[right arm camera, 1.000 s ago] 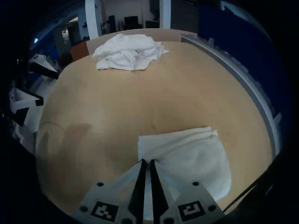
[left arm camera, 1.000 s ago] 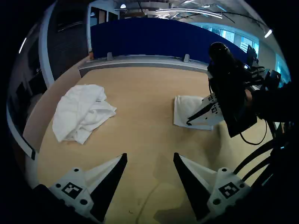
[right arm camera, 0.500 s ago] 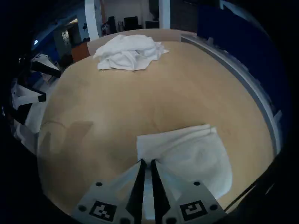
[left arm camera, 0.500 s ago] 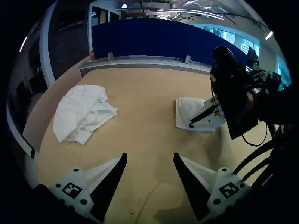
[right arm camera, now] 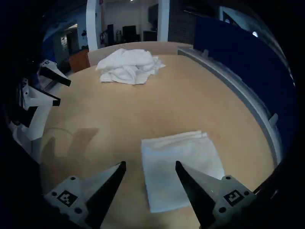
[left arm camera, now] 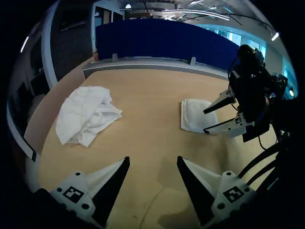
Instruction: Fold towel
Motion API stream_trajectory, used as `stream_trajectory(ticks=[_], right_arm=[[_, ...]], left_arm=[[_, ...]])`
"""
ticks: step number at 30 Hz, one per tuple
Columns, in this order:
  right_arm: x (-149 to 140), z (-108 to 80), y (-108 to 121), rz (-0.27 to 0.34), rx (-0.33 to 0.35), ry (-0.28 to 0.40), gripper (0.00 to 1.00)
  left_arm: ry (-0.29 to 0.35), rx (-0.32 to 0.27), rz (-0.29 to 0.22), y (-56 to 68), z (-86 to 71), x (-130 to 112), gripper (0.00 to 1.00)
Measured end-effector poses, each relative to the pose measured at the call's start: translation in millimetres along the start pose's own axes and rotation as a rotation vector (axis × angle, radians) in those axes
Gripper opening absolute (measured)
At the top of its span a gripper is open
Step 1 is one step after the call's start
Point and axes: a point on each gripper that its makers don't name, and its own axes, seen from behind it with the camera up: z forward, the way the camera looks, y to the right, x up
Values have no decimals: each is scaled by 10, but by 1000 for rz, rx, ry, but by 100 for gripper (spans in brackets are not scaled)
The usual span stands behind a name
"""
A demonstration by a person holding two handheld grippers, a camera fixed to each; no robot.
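Left gripper view: my left gripper hangs, tongs apart, over the bare table, with the crumpled towels at its left, probably the next work. Right gripper view: my right gripper has its tongs apart above the folded towel, which lies flat, so I judge this fold finished.
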Motion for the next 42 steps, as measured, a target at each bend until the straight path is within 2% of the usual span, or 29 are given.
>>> stream_trajectory(ticks=[11, 23, 29, 35, 42], right_arm=[[-471, -349, 150, 94, -108, -54, 100], [-728, -366, 155, 205, -198, -81, 100], [-819, -289, 117, 283, -239, -86, 90], [-837, -225, 55, 346, -244, -73, 86], [-915, -175, 22, 369, -247, -86, 63]], left_arm=[[8, -11, 9, 63, -4, 36, 92], [11, -18, 20, 105, -6, 52, 92], [12, -17, 13, 92, -21, 49, 92], [12, -17, 14, 82, -20, 35, 92], [12, -18, 12, 75, -31, 23, 92]])
